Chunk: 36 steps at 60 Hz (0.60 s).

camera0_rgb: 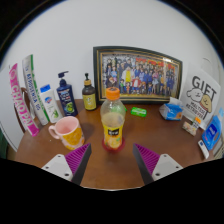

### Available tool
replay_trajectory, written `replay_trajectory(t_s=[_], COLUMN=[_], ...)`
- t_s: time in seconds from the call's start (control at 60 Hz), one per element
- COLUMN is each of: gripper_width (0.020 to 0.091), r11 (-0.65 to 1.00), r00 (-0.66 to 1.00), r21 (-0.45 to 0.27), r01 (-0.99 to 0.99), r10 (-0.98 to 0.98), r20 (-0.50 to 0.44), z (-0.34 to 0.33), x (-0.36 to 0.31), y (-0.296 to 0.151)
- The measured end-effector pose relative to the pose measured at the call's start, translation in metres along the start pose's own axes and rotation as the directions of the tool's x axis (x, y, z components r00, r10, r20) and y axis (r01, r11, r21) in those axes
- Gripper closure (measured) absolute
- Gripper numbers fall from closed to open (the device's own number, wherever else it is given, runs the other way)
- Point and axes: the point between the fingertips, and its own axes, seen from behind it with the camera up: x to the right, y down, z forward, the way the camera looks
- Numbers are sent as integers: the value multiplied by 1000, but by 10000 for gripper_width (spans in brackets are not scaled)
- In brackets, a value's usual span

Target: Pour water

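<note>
A clear bottle (113, 122) with an orange cap and a yellow label stands upright on the brown table (150, 130), just ahead of my fingers and midway between their lines. To its left sits a pink mug (69, 131) with its handle toward me. My gripper (112, 160) is open, its purple pads (79, 160) spread wide, and nothing is between them. The bottle's base lies a little beyond the fingertips.
Against the wall stand a framed photo (138, 74), a dark pump bottle (66, 96), a small brown bottle (89, 95) and tubes (33, 92) at the left. A green item (138, 112) lies behind the bottle. Boxes and a gift bag (200, 100) crowd the right.
</note>
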Motion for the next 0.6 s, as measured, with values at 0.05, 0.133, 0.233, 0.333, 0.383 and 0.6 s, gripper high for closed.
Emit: replay_trajectory(t_s=[0.05,0.133,0.233,0.333,0.383,0.6], gripper_width=[251,249,254,248,251,253], r11=[1000,1000,1000,1000,1000,998], r00=[1000,1000,999,998,997,996], r21=[-4,-8,-14,-19,-18,-58], r01=[1,1,-6,2,13,6], r10=[-1,-2,5,-3,-14,-11], r20=[-13,-29,-50,-65,-71,-83], z=[-32,-89,-153,-205,-225,-272], x=[-6,-17,-33,-47,-51,-59], y=[3,7,17,31,37,70])
